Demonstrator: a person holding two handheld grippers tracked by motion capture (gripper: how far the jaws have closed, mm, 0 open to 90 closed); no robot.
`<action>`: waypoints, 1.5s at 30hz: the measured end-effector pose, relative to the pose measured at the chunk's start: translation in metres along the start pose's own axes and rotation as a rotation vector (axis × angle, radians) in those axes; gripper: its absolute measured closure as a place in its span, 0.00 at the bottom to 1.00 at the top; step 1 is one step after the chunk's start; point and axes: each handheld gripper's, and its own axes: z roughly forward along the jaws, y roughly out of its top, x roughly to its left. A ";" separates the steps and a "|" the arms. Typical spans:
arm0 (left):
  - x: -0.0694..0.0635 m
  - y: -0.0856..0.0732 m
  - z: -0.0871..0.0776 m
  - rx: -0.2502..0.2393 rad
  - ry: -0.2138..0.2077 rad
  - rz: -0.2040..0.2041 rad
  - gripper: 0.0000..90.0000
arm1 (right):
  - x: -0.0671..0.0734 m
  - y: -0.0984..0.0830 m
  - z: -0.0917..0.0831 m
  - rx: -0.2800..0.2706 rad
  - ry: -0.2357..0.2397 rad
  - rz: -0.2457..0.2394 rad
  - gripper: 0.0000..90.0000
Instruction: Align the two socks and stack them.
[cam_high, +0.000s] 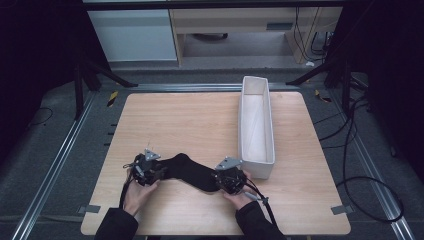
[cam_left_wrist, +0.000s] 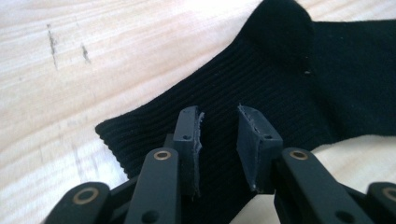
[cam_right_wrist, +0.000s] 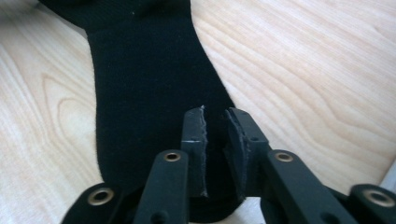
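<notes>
Sock (cam_high: 189, 171) flat on table (cam_high: 190, 120), bin (cam_high: 256, 125) beside

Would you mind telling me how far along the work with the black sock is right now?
Done: the black sock lies spread flat on the table. In hand: the left gripper sits over its ribbed cuff end and the right gripper over the other end, both with a gap between the jaws. Left: no fold shows yet, and the white bin beside it looks empty.

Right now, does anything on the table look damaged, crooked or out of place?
Nothing is spilled or broken. The black sock lies flat but bent at the heel between the left gripper and right gripper, whose pads look frayed at the edges. The white bin stands upright.
</notes>
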 end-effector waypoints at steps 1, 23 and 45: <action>0.001 0.003 0.002 0.001 0.000 0.000 0.77 | -0.001 -0.001 0.002 0.013 0.002 0.000 0.89; -0.008 0.008 0.002 -0.037 0.005 0.007 0.70 | 0.010 -0.022 -0.033 -0.110 0.142 0.007 0.74; -0.002 0.008 0.011 -0.037 -0.007 -0.031 0.72 | 0.023 -0.023 -0.043 -0.064 0.229 -0.057 0.95</action>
